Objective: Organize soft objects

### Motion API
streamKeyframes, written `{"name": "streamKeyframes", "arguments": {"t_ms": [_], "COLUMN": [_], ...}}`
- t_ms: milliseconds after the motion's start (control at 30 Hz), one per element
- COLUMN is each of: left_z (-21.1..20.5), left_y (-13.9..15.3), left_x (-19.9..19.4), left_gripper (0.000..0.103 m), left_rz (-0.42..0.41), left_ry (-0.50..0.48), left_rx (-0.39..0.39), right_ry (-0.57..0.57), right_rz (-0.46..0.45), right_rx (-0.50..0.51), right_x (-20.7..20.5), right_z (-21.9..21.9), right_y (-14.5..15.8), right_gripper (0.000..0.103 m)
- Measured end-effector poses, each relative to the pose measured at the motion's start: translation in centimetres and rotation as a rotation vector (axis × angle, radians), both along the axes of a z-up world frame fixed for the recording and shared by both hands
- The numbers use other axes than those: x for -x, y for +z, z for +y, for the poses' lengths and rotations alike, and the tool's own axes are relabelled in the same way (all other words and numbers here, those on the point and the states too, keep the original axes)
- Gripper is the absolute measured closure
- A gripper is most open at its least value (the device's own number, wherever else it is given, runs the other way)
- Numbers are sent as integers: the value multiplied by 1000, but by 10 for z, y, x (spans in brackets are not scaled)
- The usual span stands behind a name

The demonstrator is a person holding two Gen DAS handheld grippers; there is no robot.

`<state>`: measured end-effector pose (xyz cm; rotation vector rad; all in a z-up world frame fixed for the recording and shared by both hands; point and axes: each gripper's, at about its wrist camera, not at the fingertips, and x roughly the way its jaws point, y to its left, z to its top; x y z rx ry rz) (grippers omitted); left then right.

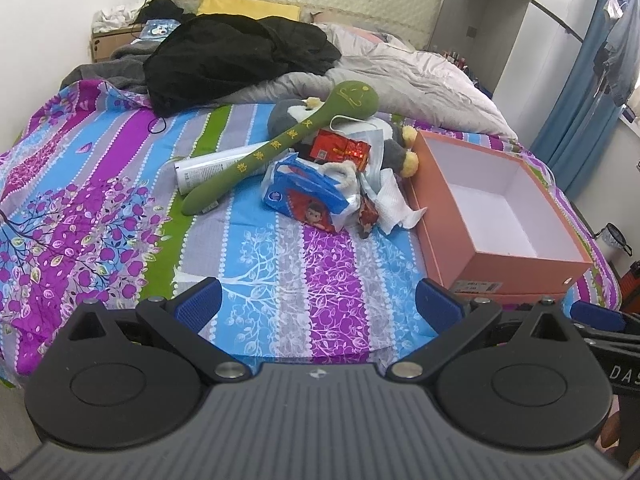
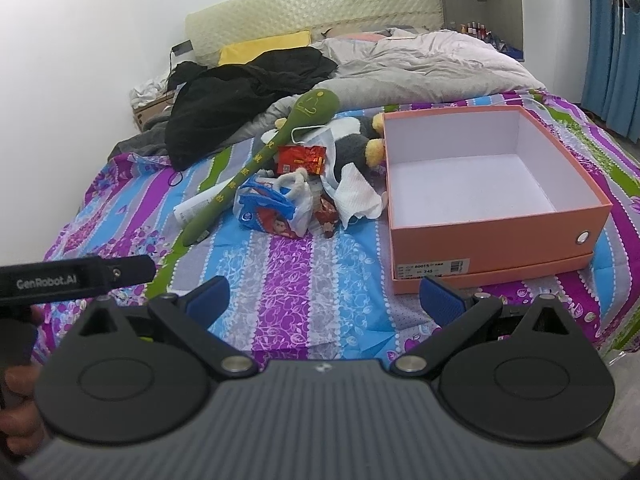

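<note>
A heap of soft things lies mid-bed, just left of an open orange shoebox (image 2: 496, 236) with a white inside and nothing in it. Across the heap slants a long green plush mallet (image 1: 280, 148) with yellow characters down its handle and a stitched face on its round head; its handle end rests on the sheet, its head props up on a grey and white plush penguin (image 2: 352, 140) with yellow feet that lies close against the box's far left corner. Under the handle lies a white tube (image 1: 212, 170). In front sit a crumpled blue and white tissue pack (image 1: 304, 196) with a cartoon child on it, a red foil packet (image 1: 340, 148), a crumpled white paper towel (image 2: 358, 196) near the box wall, and a small dark red wrapper (image 2: 328, 216), its print too small to read.

The left gripper (image 1: 318, 300) and the right gripper (image 2: 324, 300) both hover low over the near edge of the bed, blue pads spread wide apart with nothing between them, well short of the heap.

The bedsheet (image 1: 320, 264) is striped purple, blue, grey and green with white tree prints. Further back lie a black garment (image 1: 236, 56), a grey-pink duvet (image 2: 432, 68), a yellow pillow (image 1: 248, 6) and a cream quilted headboard (image 2: 320, 0). Blue curtains (image 1: 576, 92) hang at the right
</note>
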<state>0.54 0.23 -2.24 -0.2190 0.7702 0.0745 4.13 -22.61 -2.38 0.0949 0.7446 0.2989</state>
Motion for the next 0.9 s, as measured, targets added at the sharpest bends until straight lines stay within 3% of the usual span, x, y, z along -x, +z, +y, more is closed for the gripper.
{"name": "streamKeyframes", "arguments": {"t_ms": [467, 833, 900], "left_z": [-2, -7, -6], "left_y": [-14, -37, -41], "left_x": [-11, -44, -51], "left_gripper": [0, 0, 0], "left_rz": [41, 70, 75], "left_ry": [-24, -67, -70], "left_rx": [8, -14, -18], "right_ry": [-5, 43, 49], "right_rz": [11, 6, 1], "right_rx": [-18, -27, -17], "right_x": [1, -11, -16], "right_z": [-3, 1, 6], "right_y": [-11, -33, -38], "right_gripper": [0, 0, 4]}}
